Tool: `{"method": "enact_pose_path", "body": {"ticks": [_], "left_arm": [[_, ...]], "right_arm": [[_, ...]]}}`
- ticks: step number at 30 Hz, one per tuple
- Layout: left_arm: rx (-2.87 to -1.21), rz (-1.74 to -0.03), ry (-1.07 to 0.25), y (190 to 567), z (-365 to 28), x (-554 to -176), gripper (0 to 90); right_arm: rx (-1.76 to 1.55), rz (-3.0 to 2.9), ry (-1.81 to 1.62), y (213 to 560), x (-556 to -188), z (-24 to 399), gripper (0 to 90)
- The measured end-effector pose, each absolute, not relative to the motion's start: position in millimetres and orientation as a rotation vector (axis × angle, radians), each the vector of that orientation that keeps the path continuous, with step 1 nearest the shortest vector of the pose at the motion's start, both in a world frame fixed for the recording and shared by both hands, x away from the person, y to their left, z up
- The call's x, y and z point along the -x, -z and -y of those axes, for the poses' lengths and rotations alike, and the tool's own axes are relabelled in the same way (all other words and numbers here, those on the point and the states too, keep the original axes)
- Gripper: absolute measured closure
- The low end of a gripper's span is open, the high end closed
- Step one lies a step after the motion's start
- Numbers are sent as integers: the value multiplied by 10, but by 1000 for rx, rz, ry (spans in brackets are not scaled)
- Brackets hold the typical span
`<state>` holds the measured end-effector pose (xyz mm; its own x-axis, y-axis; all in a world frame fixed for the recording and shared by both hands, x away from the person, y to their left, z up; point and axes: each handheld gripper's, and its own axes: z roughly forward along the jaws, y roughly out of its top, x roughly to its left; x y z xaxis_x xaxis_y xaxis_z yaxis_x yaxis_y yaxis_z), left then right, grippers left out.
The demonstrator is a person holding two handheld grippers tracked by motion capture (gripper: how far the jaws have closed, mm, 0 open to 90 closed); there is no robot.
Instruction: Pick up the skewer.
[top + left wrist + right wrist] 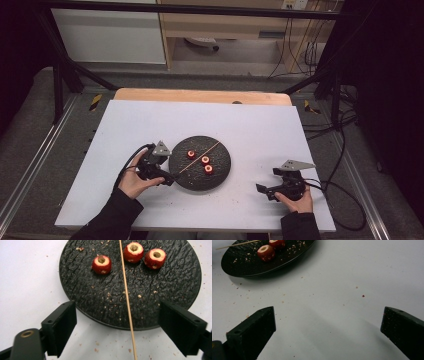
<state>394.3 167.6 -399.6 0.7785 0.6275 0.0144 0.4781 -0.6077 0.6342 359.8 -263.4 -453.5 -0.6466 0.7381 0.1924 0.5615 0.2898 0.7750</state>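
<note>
Reaching for the skewer, left gripper has jaws released, straddling the stick where it overhangs the black plate rim; centre it, then close gently. Three cored red fruits sit further on. Right gripper rests open over the desk.

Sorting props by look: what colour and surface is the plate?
Black, with a rough, wrinkled texture; the plate shows best in the left gripper view.

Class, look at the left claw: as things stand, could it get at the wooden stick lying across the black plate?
Probably yes. The left claw stands open with the stick running between its jaws, untouched. Nothing lies in the way; the three cored red fruits sit farther back on the plate.
</note>
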Motion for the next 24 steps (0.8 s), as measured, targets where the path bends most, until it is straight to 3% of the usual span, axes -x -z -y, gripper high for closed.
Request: {"method": "enact_pose_path", "body": {"ticks": [7,12,24], "left_arm": [[-2385,-819,-316,4021,-1526,-4004,218],[-2415,-820,-292,4045,-1440,-4053,303],[-2452,-851,-219,4077,-1323,-4140,599]], "right_arm": [[-1206,-2353,-1284,4536,-3598,2632,7],[-1207,-2353,-1285,4538,-3597,2630,8],[-1208,-2356,-1284,4535,-3596,2632,7]]}}
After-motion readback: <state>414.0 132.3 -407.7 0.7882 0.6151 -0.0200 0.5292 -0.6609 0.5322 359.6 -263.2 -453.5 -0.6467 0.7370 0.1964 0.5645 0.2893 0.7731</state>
